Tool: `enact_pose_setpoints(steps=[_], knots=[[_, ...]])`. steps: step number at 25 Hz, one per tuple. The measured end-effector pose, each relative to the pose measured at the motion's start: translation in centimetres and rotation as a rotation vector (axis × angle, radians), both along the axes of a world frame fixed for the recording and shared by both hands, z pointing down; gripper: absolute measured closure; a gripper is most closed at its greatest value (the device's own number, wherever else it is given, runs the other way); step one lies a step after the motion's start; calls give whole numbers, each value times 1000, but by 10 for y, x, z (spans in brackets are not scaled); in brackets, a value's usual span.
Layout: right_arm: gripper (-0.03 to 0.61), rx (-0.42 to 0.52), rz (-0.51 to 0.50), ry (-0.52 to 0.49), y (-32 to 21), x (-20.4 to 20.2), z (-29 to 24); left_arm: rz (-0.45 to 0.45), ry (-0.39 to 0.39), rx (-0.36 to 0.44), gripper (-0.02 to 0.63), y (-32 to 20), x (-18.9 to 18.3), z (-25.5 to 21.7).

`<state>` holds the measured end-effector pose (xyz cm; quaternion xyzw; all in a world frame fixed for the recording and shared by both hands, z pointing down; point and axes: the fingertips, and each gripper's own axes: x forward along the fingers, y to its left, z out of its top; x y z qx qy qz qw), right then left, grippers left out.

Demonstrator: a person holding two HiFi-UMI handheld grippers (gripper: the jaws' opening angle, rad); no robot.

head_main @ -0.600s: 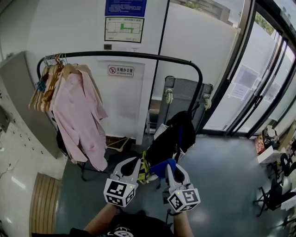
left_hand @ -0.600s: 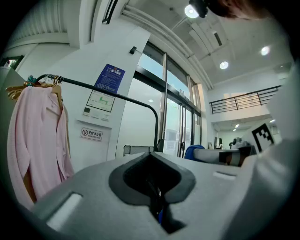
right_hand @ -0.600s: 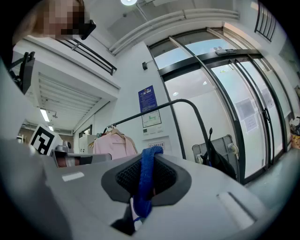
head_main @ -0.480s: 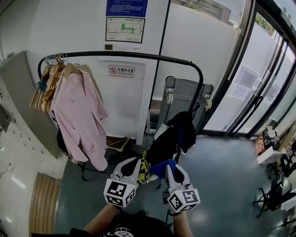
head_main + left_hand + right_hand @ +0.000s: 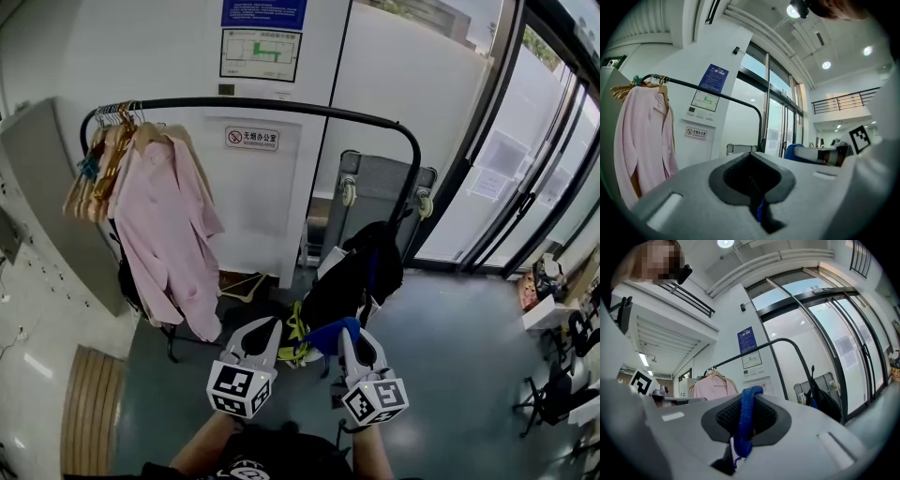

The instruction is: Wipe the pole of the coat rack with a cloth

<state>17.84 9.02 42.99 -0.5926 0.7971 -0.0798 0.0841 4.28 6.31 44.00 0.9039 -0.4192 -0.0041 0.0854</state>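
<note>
Jaws of left gripper pressed together, nothing clearly between. Jaws of right gripper clamped on blue cloth, draped over the tips. Farther off: black bag at rack end, pink shirt on hangers. Coat rack pole beyond, well apart from cloth.

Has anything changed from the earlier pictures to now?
Barely. The rack pole drifts slightly right in the head view, likely a head movement. Nothing was taken hold of or let go: the right claw still pinches the blue cloth, the left claw stays shut, both short of it.
</note>
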Motion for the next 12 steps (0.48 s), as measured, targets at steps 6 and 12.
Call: enact_pose_setpoints(steps=[6,12], knots=[[546,34,24,28,-10,-11,-10,27,6,4,611,-5,-18,0],[546,89,64,70,-32,-11,-33,38,-9,60,611,-28,-30,-12]])
